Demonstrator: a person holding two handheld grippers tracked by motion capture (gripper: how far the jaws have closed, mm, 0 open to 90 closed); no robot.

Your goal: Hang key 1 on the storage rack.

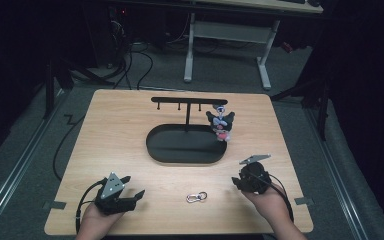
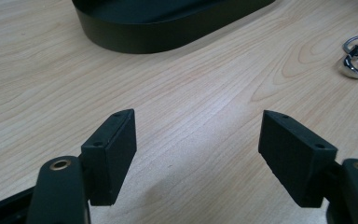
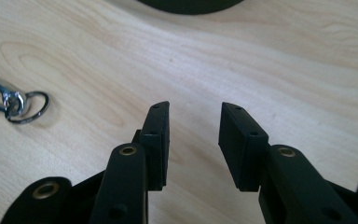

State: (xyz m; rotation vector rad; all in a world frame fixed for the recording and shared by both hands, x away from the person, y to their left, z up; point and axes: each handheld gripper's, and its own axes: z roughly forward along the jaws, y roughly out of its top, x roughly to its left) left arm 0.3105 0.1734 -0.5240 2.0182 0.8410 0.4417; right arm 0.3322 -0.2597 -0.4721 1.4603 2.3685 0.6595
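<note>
— Between the two hands, near the worktop's (image 1: 130,125) front edge, lies the keyring clasp (image 1: 196,197), long axis running left to right, ring end rightward.

— Anything cut off?

— Its clip end leaves the right claw view. Left claw (image 1: 132,196) gapes wide; right claw (image 3: 193,140) stands narrowly apart, both empty.

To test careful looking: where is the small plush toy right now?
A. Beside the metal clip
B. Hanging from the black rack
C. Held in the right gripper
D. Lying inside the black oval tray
B: the plush toy dangles from the right end of the black rack.
</note>
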